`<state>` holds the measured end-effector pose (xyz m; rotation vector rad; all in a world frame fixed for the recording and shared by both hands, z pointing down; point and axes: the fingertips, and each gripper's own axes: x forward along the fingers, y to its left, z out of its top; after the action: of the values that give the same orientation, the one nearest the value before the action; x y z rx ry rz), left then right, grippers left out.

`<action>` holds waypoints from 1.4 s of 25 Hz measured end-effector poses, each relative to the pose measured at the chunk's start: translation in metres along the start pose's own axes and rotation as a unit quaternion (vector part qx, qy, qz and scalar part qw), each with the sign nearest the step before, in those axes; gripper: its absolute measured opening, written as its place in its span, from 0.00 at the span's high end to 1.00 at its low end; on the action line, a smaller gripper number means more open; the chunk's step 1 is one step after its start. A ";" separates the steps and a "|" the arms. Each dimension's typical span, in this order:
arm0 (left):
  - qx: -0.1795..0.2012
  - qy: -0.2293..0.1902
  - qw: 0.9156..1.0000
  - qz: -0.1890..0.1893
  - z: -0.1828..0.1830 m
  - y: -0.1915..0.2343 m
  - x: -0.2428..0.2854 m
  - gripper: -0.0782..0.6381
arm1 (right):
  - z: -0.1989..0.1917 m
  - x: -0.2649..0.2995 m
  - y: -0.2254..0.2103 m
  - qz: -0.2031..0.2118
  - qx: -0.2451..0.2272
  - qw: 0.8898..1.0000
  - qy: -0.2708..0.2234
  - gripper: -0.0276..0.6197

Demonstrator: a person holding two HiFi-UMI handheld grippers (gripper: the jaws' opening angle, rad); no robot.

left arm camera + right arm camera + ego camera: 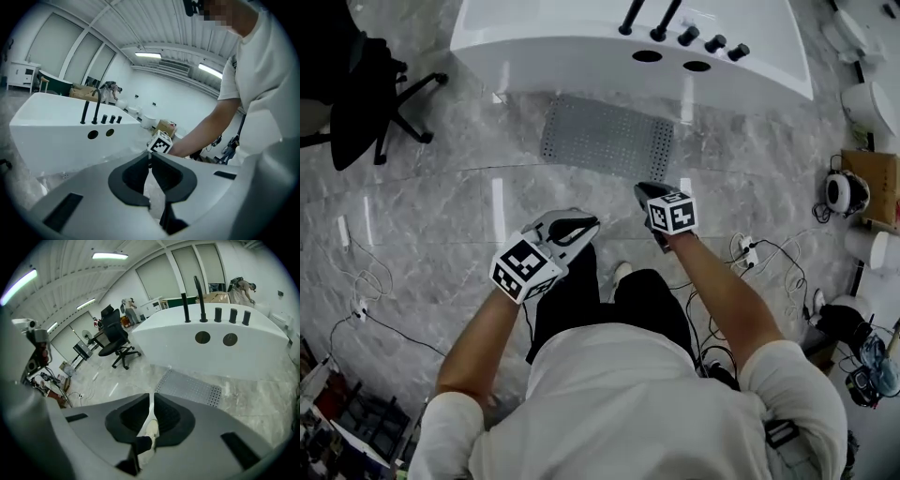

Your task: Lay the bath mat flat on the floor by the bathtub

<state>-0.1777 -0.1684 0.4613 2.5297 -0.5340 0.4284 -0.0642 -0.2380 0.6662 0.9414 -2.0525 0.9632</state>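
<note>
Showing the closing stage of the task, as judged from how things lie.

**Head view.** The grey, perforated, rectangular bath mat (607, 138) lies spread on the grey marble-patterned floor (441, 187). Its long edge runs along the foot of the white freestanding bathtub (581, 47), just beside it, below the black taps (652, 19). No fold or turned-up corner can be made out. The left gripper (591, 222) and the right gripper (645, 189) are both held in front of the person's body, well apart from the mat, and neither touches it.

**Left gripper view.** The left gripper (149, 158) points towards the side of the bathtub (56, 136). Its dark jaws meet at the tips and nothing sits between them. The marker cube (160, 143) of the other gripper shows just beyond. The mat is not in this view.

**Right gripper view.** The right gripper (151, 399) looks down over the mat (190, 387), which lies flat against the base of the bathtub (211, 348). Its jaws are drawn together to a hairline and hold nothing; only floor and a pale shoe show through below. A black office chair (115, 341) stands well off to one side.

**Progress.** The placing appears done, since the mat is down, flat and by the tub, and both grippers are free of it. At most a check of its alignment seems left.
</note>
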 end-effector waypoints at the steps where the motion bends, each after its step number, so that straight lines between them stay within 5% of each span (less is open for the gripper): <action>1: -0.001 0.001 1.000 0.007 -0.002 -0.011 -0.003 0.85 | -0.011 -0.019 0.009 0.005 -0.007 1.000 -0.002 0.90; 7: 0.004 -0.001 0.999 0.053 -0.002 -0.081 -0.006 0.85 | -0.064 -0.137 0.048 0.021 -0.031 0.999 -0.034 0.94; 16: 0.034 0.018 0.997 0.073 -0.019 -0.188 -0.002 0.85 | -0.134 -0.284 0.071 0.011 -0.029 0.996 -0.086 0.94; 27: 0.045 0.035 0.996 0.062 -0.034 -0.268 -0.002 0.85 | -0.179 -0.354 0.094 0.009 -0.052 0.992 -0.114 0.94; 35: 0.033 0.006 0.997 0.073 -0.026 -0.293 0.000 0.85 | -0.178 -0.370 0.108 0.025 -0.094 0.987 -0.125 0.94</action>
<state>-0.0513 0.0775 0.3593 2.5594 -0.7138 0.5221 0.0842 0.0776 0.4242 0.9518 -2.3404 0.6880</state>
